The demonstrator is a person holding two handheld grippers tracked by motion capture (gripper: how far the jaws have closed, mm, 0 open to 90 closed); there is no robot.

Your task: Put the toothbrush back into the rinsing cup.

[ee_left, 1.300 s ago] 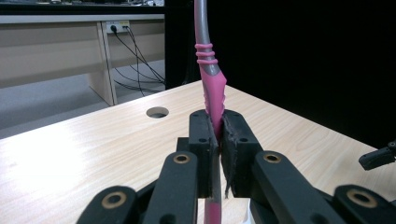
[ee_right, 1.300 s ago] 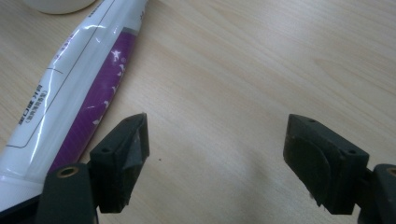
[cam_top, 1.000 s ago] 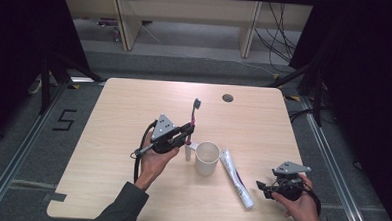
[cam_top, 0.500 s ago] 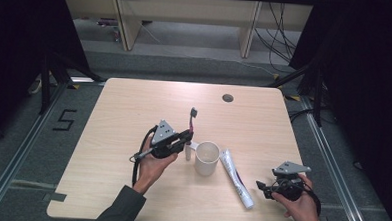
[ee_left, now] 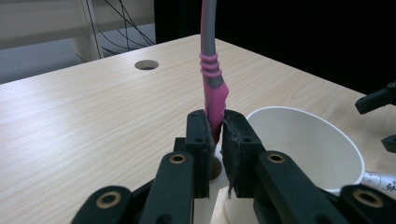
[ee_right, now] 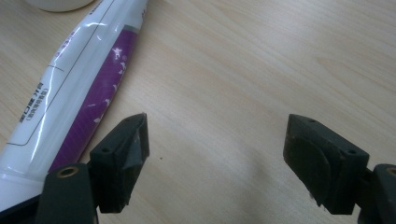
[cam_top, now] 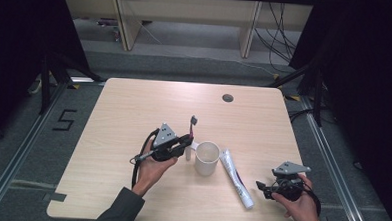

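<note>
Toothbrush (ee_left: pixel 212 79) stands near upright, pinched in the left tongs (cam_top: pixel 186 140) just left of the paper cup (cam_top: pixel 207 158) mid-frame; right tongs (cam_top: pixel 260 186) gape empty, lower right.

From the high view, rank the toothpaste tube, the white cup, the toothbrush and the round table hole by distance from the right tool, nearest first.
1. Toothpaste tube: lies just left of the right tool.
2. White cup: left of the tube, mid-table.
3. Toothbrush: beyond the cup, clamped upright in the left tool.
4. Round table hole: near the table's far edge.
</note>
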